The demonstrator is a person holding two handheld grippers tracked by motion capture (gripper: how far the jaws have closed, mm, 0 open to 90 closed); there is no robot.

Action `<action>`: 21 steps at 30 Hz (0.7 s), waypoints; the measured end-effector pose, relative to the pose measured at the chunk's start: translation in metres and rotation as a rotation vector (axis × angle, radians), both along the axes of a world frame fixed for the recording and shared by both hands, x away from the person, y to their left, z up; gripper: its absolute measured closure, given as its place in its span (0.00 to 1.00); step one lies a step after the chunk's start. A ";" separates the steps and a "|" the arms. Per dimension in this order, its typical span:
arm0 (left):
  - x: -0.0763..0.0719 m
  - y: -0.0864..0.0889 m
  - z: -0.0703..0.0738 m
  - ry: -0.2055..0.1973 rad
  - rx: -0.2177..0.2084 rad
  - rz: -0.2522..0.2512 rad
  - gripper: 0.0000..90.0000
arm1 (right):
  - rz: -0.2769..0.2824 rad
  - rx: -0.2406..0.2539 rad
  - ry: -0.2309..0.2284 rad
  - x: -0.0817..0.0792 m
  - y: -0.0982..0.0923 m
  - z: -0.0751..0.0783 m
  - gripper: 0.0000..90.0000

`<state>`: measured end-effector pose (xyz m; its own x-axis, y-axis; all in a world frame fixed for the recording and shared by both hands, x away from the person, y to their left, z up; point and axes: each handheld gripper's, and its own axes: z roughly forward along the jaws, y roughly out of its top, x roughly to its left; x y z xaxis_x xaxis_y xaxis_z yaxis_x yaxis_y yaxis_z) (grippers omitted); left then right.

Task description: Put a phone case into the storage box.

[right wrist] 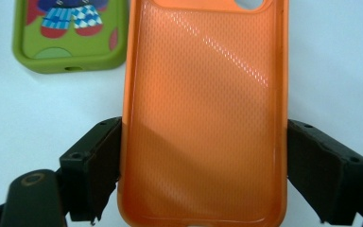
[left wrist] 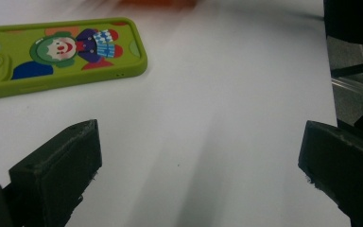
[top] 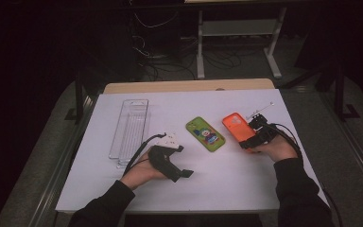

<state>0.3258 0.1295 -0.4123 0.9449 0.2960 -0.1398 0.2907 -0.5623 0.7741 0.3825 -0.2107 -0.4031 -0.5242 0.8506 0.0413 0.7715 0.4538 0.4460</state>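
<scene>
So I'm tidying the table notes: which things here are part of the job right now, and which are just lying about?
In the job:
- orange phone case, clamped across its width by the right claw
- right claw

Lying about:
- green phone case, flat on the white sheet
- clear tray, at the left
- left claw, open over bare sheet

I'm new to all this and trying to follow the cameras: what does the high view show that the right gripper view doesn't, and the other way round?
High view alone: the clear plastic tray, the left gripper with open jaws, both of the person's forearms, and the floor beyond the table. Right gripper view alone: the orange phone case's dotted inner texture, with a jaw pressed against each long edge. Both share that case, the green clown phone case and the white table.
</scene>
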 end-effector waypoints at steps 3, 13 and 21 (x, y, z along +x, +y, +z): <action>0.001 -0.002 0.004 0.006 -0.001 -0.005 0.00 | 0.038 0.008 -0.015 0.001 -0.002 0.005 0.17; 0.016 -0.011 0.021 -0.008 -0.001 -0.026 0.00 | 0.161 0.005 -0.043 0.003 -0.001 0.017 0.17; 0.024 -0.014 0.037 -0.034 0.016 -0.063 0.00 | 0.280 0.015 -0.065 -0.001 0.002 0.024 0.17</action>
